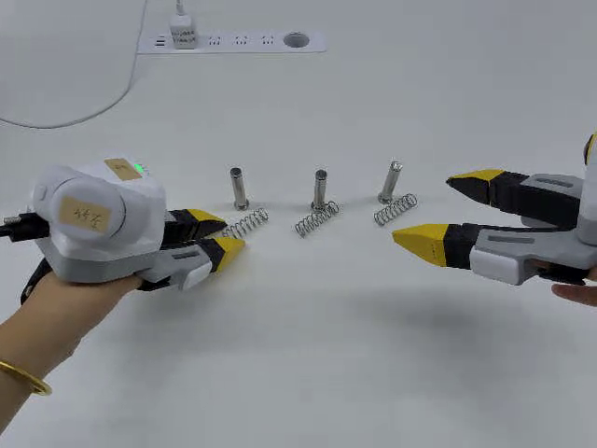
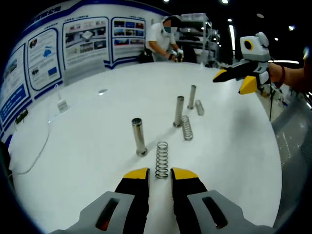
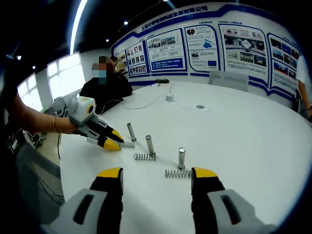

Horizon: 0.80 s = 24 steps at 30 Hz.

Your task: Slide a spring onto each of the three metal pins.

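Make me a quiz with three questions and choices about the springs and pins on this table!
1. Where are the springs compared with the metal pins?
A) flat on the white table, one beside each pin's foot
B) slid onto the pins
C) stacked in one pile

2. How many metal pins stand upright?
A) two
B) three
C) five

3. How are the right gripper's jaws?
A) wide open, holding nothing
B) shut on a spring
C) shut on a pin

Answers:
1 A: the head view shows every spring lying by a pin.
2 B: three stand in a row.
3 A: a wide gap separates its yellow tips.
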Each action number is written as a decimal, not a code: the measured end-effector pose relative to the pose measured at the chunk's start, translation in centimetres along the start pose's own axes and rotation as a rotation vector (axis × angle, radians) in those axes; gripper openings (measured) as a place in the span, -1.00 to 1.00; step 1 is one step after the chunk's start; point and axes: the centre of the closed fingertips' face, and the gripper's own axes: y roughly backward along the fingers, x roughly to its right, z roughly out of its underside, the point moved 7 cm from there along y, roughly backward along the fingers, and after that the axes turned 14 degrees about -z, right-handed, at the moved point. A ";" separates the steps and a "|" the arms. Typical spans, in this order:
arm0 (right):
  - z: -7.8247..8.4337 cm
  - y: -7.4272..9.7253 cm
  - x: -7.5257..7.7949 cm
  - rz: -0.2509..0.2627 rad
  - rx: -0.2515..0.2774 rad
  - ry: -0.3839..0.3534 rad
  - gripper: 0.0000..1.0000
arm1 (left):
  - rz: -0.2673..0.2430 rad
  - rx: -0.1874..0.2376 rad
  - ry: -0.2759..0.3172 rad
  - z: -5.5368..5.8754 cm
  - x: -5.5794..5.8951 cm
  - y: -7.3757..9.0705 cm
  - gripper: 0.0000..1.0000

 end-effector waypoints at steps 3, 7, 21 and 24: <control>0.1 -0.1 0.0 -0.001 -0.005 -0.003 0.14 | 0.012 0.007 -0.006 -0.1 0.0 -0.1 -0.68; 0.2 -0.1 0.1 0.003 -0.013 -0.005 0.13 | 0.025 0.002 -0.021 -0.2 0.1 -0.2 -0.76; 0.1 -0.2 -0.2 -0.003 -0.007 -0.038 0.13 | 0.023 -0.004 -0.039 -0.1 0.5 0.1 -0.81; -0.3 -0.3 -0.4 -0.008 0.005 -0.043 0.12 | 0.021 0.024 -0.018 -0.3 0.8 0.8 -0.81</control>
